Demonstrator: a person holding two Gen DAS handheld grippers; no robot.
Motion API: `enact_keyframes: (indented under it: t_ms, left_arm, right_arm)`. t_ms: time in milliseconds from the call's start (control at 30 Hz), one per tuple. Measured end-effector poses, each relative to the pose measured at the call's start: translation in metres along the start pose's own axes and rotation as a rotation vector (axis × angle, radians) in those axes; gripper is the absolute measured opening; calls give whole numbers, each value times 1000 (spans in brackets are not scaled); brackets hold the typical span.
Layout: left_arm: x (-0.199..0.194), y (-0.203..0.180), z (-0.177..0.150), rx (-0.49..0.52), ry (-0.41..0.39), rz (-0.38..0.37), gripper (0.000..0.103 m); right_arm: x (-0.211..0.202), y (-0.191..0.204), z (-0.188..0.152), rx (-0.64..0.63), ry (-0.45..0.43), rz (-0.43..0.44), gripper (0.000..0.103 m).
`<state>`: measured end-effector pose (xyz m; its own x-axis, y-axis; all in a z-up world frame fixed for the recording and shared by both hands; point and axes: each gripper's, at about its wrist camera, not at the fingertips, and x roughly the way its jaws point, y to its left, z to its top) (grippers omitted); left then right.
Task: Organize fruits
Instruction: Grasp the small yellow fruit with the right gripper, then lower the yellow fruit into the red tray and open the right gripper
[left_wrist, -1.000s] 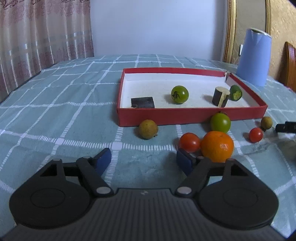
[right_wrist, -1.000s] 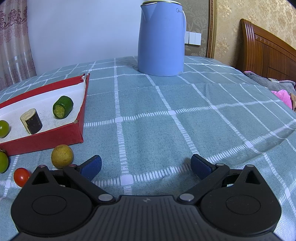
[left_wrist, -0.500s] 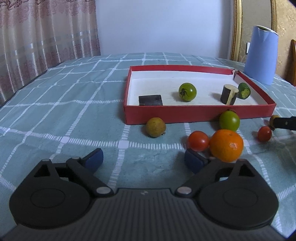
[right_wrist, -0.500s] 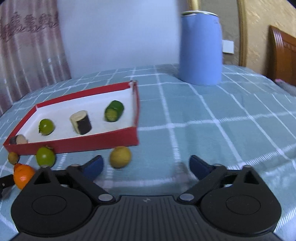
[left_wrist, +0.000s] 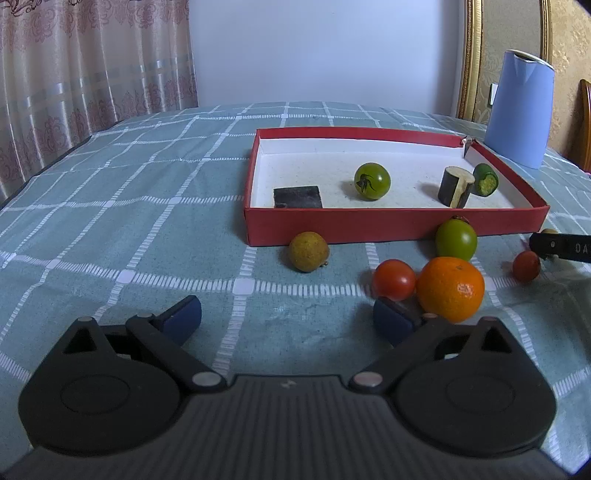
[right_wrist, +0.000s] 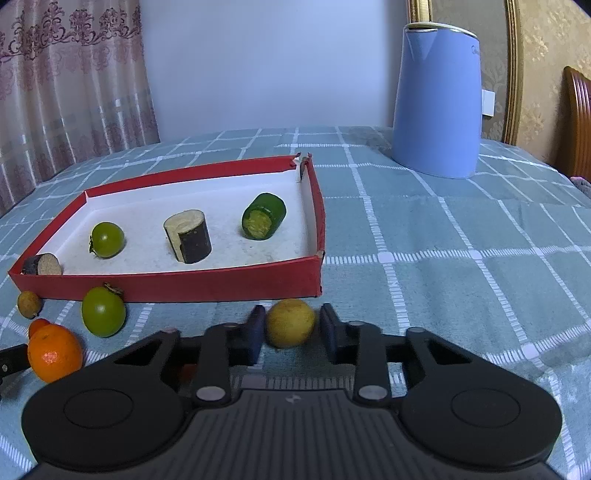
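Note:
A red box (left_wrist: 395, 223) (right_wrist: 177, 286) holds a green tomato (left_wrist: 372, 181) (right_wrist: 107, 239), a dark block (left_wrist: 297, 196), a dark cut cylinder (left_wrist: 455, 186) (right_wrist: 188, 236) and a green cut piece (left_wrist: 485, 180) (right_wrist: 263, 216). In front of it lie an orange (left_wrist: 450, 288) (right_wrist: 54, 352), a red tomato (left_wrist: 393, 279), a green fruit (left_wrist: 455, 239) (right_wrist: 103, 311), a brownish fruit (left_wrist: 308, 251) and a small red tomato (left_wrist: 526, 266). My left gripper (left_wrist: 287, 319) is open and empty. My right gripper (right_wrist: 291, 332) has its jaws narrowed around a yellow fruit (right_wrist: 291, 322), small gaps still showing.
A blue kettle (left_wrist: 519, 112) (right_wrist: 437, 99) stands behind the box to the right. The checked teal cloth (left_wrist: 129, 221) covers the table. A curtain (left_wrist: 92, 66) hangs at the left. A wooden headboard (right_wrist: 576, 122) is at the far right.
My right gripper swung left toward the box, came up to the yellow fruit and narrowed its jaws around it. My left gripper drew back slightly and stays open.

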<state>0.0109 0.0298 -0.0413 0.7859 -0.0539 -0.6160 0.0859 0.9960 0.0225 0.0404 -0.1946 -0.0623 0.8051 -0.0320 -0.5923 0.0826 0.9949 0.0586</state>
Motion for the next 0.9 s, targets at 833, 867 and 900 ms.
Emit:
enact_keyframes:
  t_ms: [833,867,900]
  left_arm:
    - [1,0,0,1,6,-10,103]
    - [1,0,0,0,6,-11,103]
    - [1,0,0,0,6,-10,103]
  right_arm:
    - [52,22,51,-89,42,-10,27]
    - [54,22,48,-90,42,-14,27]
    - [55,23,48,-93,38,-15,27]
